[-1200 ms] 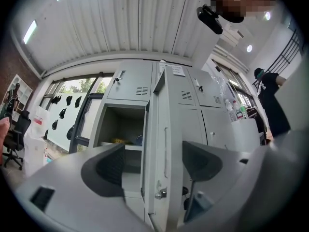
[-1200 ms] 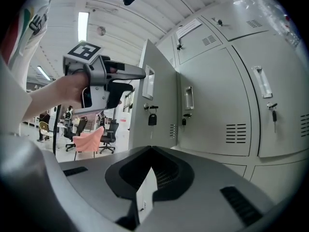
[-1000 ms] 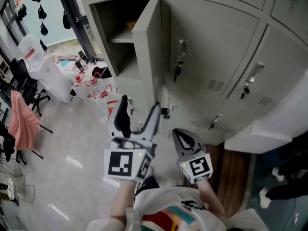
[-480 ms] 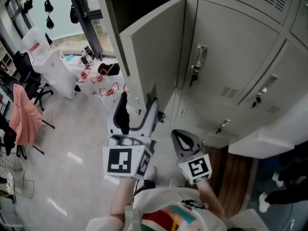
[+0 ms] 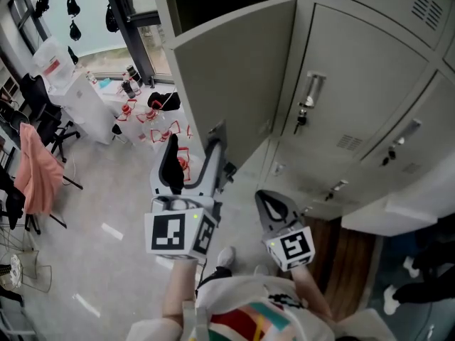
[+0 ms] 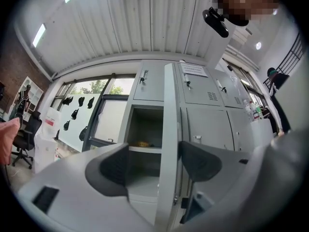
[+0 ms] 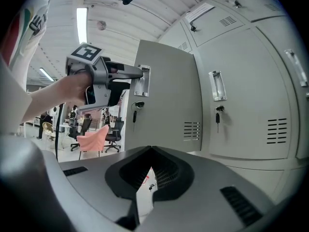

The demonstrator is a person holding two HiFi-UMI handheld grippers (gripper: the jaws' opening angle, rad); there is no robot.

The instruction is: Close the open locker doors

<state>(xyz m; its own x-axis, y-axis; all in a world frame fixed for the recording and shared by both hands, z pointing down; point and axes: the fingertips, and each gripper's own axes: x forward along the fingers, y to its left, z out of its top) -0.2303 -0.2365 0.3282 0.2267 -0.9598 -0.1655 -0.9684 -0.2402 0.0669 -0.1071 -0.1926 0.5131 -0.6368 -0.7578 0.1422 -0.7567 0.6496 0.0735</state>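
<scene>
A grey locker door [image 5: 238, 77] stands part open in the head view, with the dark compartment [image 5: 213, 4] showing above it. My left gripper [image 5: 192, 148] is open and its jaws straddle the door's free edge near the handle [image 5: 217, 132]. In the left gripper view the door edge [image 6: 169, 144] runs up between the open left gripper [image 6: 153, 161], and a shelf [image 6: 144, 150] shows inside. My right gripper [image 5: 270, 203] is shut on nothing, low and apart from the lockers. From the right gripper [image 7: 150, 166] view, the left gripper [image 7: 108, 79] touches the door handle [image 7: 143, 80].
Closed lockers with keys in their locks [image 5: 304, 109] fill the right. To the left are a white table [image 5: 78, 105], black chairs, a pink cloth [image 5: 37, 176] and red items on the floor [image 5: 153, 130]. A white ledge [image 5: 405, 204] juts out at lower right.
The locker door has swung rightward toward the frame, hiding most of the compartment. My left gripper stayed at its edge and moved with it. The right gripper has barely moved.
</scene>
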